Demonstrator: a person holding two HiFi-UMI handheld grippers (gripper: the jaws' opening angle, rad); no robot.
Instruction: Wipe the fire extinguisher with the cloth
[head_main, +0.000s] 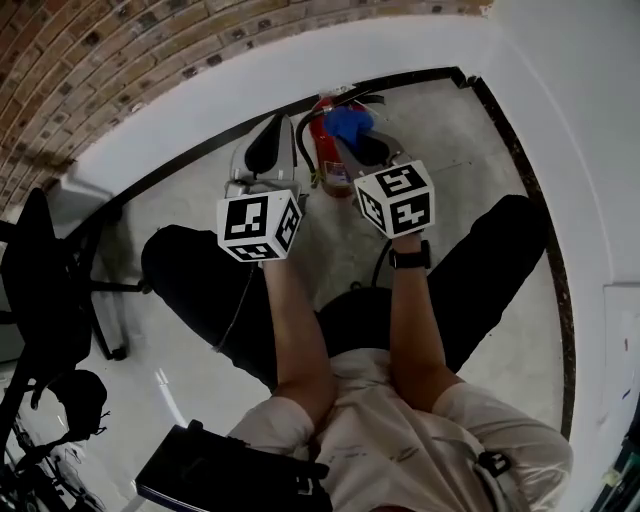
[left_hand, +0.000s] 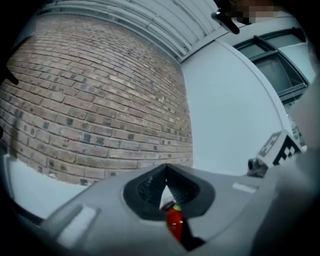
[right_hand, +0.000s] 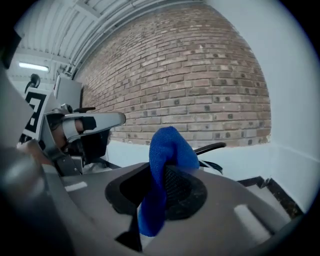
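A red fire extinguisher (head_main: 327, 152) with a black hose stands on the pale floor by the wall. My right gripper (head_main: 362, 138) is just right of its top, shut on a blue cloth (head_main: 348, 123) that bulges out between the jaws. In the right gripper view the blue cloth (right_hand: 167, 150) hangs out of the right gripper (right_hand: 162, 172). My left gripper (head_main: 274, 128) is left of the extinguisher, apart from it, jaws together and empty. In the left gripper view a strip of the red extinguisher (left_hand: 174, 223) shows below the left gripper (left_hand: 166, 176).
A brick wall (head_main: 110, 60) with a white lower band and black baseboard (head_main: 420, 78) curves behind the extinguisher. A black chair (head_main: 45, 290) stands at the left. The person's dark-trousered knees (head_main: 190, 270) flank the grippers, and a black pad (head_main: 215, 472) lies near the lap.
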